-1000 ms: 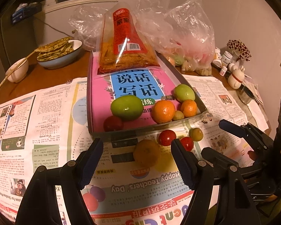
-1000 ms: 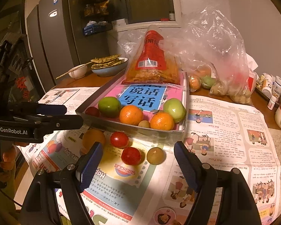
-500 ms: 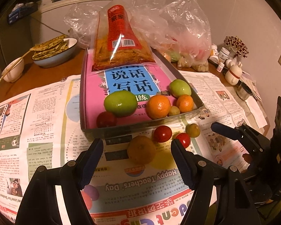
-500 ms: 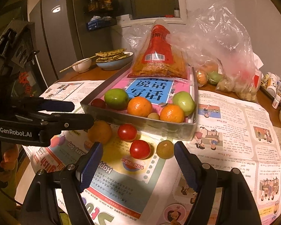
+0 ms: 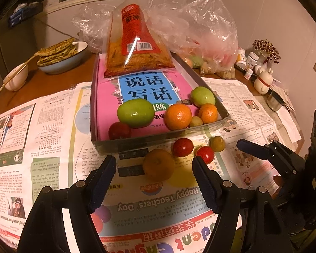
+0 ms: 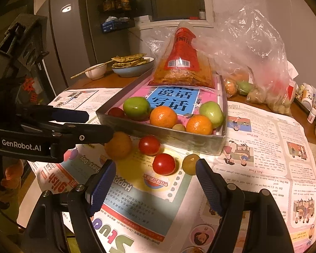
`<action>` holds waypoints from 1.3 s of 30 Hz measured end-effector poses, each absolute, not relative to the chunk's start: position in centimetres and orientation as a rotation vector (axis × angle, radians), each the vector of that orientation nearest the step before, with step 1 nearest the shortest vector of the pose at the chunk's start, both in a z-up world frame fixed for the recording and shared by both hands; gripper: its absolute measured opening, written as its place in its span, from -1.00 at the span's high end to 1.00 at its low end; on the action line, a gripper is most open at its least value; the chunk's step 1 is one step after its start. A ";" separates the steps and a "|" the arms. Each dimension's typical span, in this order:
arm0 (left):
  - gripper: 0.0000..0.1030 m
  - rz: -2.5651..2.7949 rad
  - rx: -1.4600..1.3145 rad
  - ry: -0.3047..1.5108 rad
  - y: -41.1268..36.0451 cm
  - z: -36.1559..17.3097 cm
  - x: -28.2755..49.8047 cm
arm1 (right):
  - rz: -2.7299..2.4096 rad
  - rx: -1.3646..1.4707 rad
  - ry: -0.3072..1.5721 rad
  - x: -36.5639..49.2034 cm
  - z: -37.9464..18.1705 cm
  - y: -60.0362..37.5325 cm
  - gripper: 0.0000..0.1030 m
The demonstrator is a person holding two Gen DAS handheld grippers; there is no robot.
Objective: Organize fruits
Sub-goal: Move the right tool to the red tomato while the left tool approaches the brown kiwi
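The grey tray (image 5: 158, 136) sits on the newspaper (image 5: 52, 126) in the middle of the table, a pink book lying in its bottom, and already holds six fruits at its near end. Its near wall stands between the loose fruit and that pile, so anything carried low could knock the rim or spill what is inside.

Four fruits lie on the paper just near of the tray. The loose orange (image 5: 158, 167) is the biggest and lies furthest left; the left gripper (image 5: 154, 182) hovers over it with jaws spread and nothing between the pads. Round and smooth, it may squirt away if the pads close off-centre.

The two red tomatoes (image 6: 164, 164) lie close together, so a jaw reaching for one may nudge the other rolling.

The small yellow-green fruit (image 6: 190, 164) lies just beside the right finger of the right gripper (image 6: 155, 184), also released and empty, and could be bumped off first.

Both grippers work close together and might collide.
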State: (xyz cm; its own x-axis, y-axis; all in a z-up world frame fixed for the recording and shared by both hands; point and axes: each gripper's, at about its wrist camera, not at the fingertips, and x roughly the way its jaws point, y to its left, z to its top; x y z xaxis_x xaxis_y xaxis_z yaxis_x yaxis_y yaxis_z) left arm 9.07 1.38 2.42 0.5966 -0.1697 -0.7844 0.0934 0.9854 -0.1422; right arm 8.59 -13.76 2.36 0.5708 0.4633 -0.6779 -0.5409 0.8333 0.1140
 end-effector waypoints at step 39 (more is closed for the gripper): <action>-0.48 -0.169 -0.083 0.980 1.0 -0.3 10.1 | 0.584 -0.156 0.777 10.0 0.2 -12.8 0.06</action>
State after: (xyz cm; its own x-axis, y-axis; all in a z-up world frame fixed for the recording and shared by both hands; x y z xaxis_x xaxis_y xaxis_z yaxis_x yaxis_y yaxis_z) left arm 10.08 0.97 -0.26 0.5454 -0.1798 -0.8187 0.1052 0.9837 -0.1460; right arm 9.97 -12.78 0.20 0.5644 0.4380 -0.6997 -0.5496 0.8318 0.0774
